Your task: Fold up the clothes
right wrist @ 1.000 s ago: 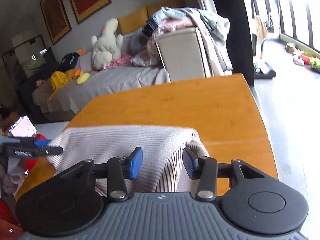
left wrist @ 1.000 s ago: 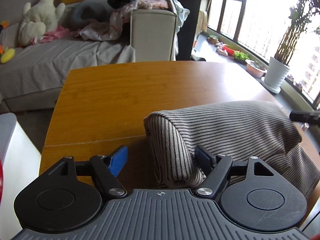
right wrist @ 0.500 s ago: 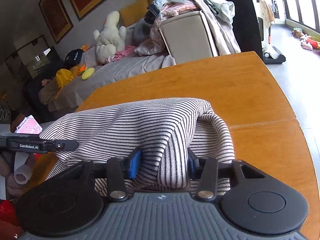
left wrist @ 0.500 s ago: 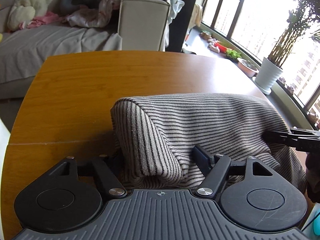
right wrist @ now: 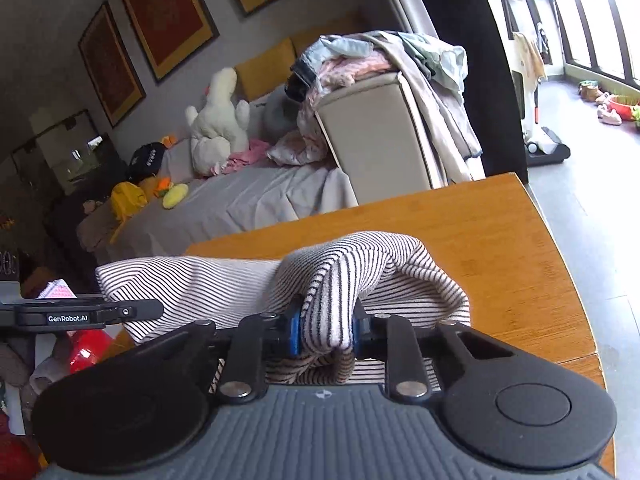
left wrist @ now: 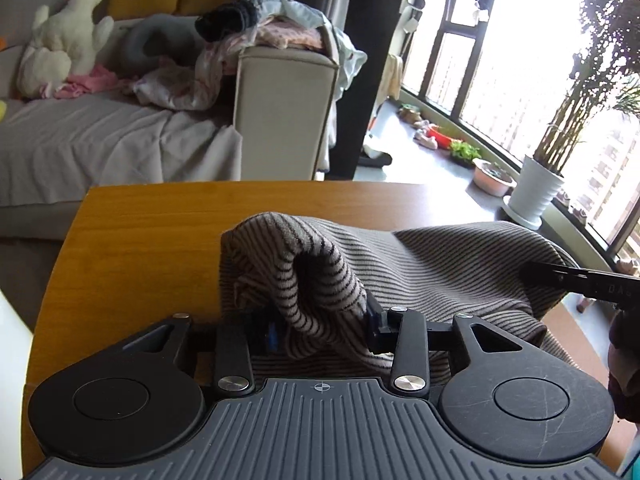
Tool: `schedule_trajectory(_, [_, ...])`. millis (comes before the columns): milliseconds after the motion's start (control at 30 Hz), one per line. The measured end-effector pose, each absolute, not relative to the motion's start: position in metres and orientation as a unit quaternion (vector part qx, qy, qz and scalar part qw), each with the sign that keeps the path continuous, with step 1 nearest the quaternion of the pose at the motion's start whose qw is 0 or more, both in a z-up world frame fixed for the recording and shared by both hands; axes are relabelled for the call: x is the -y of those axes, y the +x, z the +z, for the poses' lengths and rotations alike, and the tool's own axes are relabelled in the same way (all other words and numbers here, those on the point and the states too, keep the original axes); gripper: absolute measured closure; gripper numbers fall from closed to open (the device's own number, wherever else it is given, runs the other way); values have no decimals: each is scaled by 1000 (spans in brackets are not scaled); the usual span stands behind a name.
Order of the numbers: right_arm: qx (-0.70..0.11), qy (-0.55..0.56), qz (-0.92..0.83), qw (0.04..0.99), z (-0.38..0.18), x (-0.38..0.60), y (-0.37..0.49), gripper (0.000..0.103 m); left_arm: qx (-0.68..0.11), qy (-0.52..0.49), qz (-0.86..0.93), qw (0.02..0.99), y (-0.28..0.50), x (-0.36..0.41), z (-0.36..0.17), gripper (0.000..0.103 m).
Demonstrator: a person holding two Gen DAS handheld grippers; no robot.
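Observation:
A beige garment with thin dark stripes [left wrist: 440, 264] lies on the wooden table [left wrist: 140, 248], its near edge lifted. My left gripper [left wrist: 320, 328] is shut on the garment's left corner, which bunches up between the jaws. My right gripper [right wrist: 324, 332] is shut on the garment's right corner [right wrist: 352, 272], also bunched and raised. The garment spans between both grippers. The right gripper's finger shows at the right of the left wrist view [left wrist: 576, 280]; the left gripper shows at the left of the right wrist view [right wrist: 80, 314].
A grey sofa [left wrist: 100, 140] with a white plush toy [left wrist: 60, 60] and a pile of clothes [left wrist: 272, 28] stands beyond the table. A potted plant [left wrist: 536, 192] stands by the window at the right. The table's right edge [right wrist: 576, 280] drops to the floor.
Both grippers closed on the garment's near corners and lifted them, so the cloth now bunches up between the jaws. Both views tilted up.

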State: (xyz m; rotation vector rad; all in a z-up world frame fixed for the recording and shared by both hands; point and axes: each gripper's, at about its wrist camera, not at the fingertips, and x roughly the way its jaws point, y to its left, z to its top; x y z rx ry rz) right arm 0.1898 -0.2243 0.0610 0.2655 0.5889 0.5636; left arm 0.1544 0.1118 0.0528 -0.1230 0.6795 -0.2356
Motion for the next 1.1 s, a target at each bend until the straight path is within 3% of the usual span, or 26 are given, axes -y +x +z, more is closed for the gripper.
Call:
schedule_trajectory(233, [-303, 126, 273, 904, 45, 240, 153, 81, -358, -51, -128, 923, 109, -112, 27, 57])
schedule_trajectory(367, [-326, 129, 260, 900, 28, 247, 143, 78, -376, -61, -119, 917, 101, -122, 8, 48])
schedule_trajectory(467, [-342, 131, 250, 896, 15, 252, 135, 70, -362, -52, -106, 925, 96, -129, 21, 44])
schedule_trajectory(567, [-314, 116, 231, 913, 30, 258, 134, 54, -333, -43, -99, 937, 87, -131, 43, 40])
schedule_trajectory(633, [-288, 106, 216, 927, 43, 260, 136, 35, -316, -48, -104, 942, 80, -128, 55, 37])
schedule_trajectory(733, [-262, 94, 222, 935, 59, 253, 148, 24, -316, -63, -137, 937, 77, -116, 59, 35])
schedule_trajectory(833, [-257, 76, 240, 933, 62, 236, 169, 18, -342, -68, -163, 923, 85, -100, 43, 31])
schedule_trajectory(1000, [-319, -31, 173, 931, 23, 206, 208, 17, -371, -68, -150, 914, 111, -94, 11, 29])
schedule_trajectory(1100, [-334, 13, 179, 926, 9, 220, 204, 17, -366, -76, -150, 915, 123, -101, 11, 29])
